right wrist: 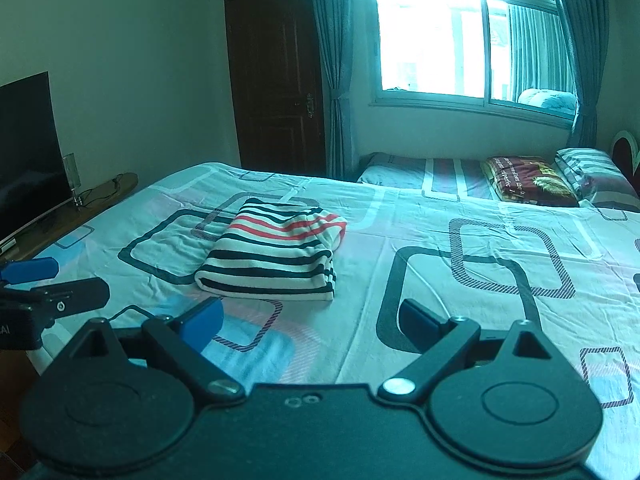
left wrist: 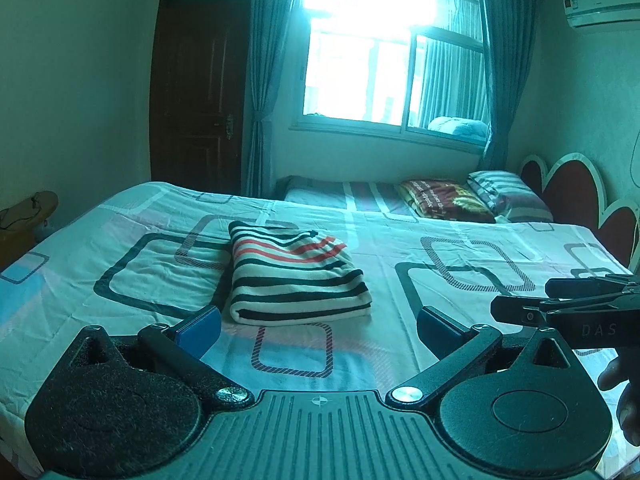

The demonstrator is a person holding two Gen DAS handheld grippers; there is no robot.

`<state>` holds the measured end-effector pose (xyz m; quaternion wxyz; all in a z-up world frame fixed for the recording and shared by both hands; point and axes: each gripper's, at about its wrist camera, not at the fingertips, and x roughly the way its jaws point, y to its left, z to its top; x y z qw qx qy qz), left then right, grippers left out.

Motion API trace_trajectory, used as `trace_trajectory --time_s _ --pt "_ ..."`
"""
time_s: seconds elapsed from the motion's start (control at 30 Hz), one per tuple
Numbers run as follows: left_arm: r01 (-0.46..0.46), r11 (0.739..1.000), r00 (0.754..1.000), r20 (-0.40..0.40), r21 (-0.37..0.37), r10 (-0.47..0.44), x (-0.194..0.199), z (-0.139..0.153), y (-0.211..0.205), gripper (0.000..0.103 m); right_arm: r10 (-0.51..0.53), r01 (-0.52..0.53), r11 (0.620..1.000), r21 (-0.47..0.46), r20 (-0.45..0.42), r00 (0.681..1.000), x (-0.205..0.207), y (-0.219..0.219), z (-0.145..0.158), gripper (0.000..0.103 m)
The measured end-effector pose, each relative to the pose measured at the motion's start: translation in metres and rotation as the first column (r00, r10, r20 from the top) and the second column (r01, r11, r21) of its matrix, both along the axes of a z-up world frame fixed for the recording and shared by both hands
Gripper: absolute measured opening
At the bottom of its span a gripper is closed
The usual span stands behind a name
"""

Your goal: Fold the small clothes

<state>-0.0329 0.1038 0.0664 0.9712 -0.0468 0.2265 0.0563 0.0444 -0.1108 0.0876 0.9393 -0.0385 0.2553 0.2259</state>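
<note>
A small striped garment (left wrist: 294, 276), white with black and red bands, lies folded into a neat rectangle on the bed; in the right wrist view the garment (right wrist: 272, 256) sits ahead and left of centre. My left gripper (left wrist: 318, 330) hovers just in front of its near edge, open, nothing between the blue pads. My right gripper (right wrist: 310, 322) is open too, held back from the garment and a little to its right. The right gripper's black body (left wrist: 568, 308) shows at the right edge of the left wrist view.
The bed sheet (left wrist: 460, 264) carries a pattern of rounded squares. Pillows (left wrist: 508, 196) and a folded blanket (left wrist: 444, 198) lie by the red headboard (left wrist: 576, 196). A TV (right wrist: 24, 152) stands on a low cabinet left of the bed. A dark door and a curtained window are behind.
</note>
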Motion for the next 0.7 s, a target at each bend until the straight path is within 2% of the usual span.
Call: trace_trajectory --time_s 0.23,0.7 --pt "0.011 1.0 1.0 0.007 0.008 -0.012 0.0015 0.0035 -0.0016 0.103 -0.039 0.039 0.999 0.009 0.027 0.999 -0.0016 -0.0025 0.0024 0.094" --pt "0.015 1.0 1.0 0.016 0.023 -0.015 0.001 0.0082 -0.0034 0.103 -0.029 0.029 1.0 0.01 0.028 0.999 -0.0011 -0.0037 0.0042 0.094"
